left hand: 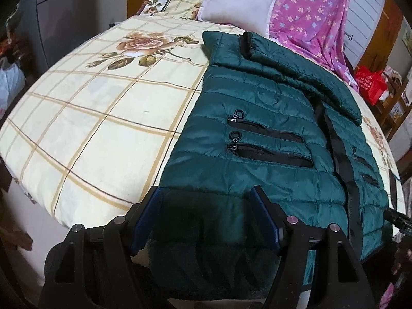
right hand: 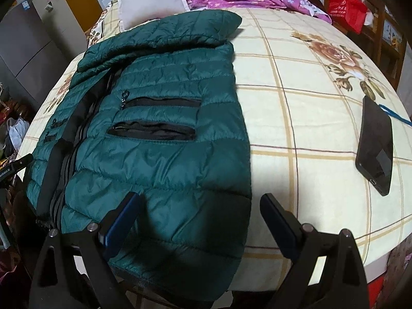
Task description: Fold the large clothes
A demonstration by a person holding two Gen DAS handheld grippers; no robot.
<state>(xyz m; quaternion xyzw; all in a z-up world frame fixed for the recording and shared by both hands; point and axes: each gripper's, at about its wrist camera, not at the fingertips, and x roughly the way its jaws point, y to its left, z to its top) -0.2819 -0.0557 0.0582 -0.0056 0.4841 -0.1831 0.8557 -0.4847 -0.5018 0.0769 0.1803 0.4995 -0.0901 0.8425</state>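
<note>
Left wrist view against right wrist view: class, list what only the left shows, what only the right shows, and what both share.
Only the left wrist view: a black cuff tab on the sleeve folded across the jacket top, and ring zipper pulls on that side's pockets.

Only the right wrist view: a black phone lying on the sheet, with a blue cord beside it.

Both: the green quilted jacket spread on the rose-print checked bedsheet, a white pillow, a purple floral cloth and a red bag. Each view's own fingers stand open.
</note>
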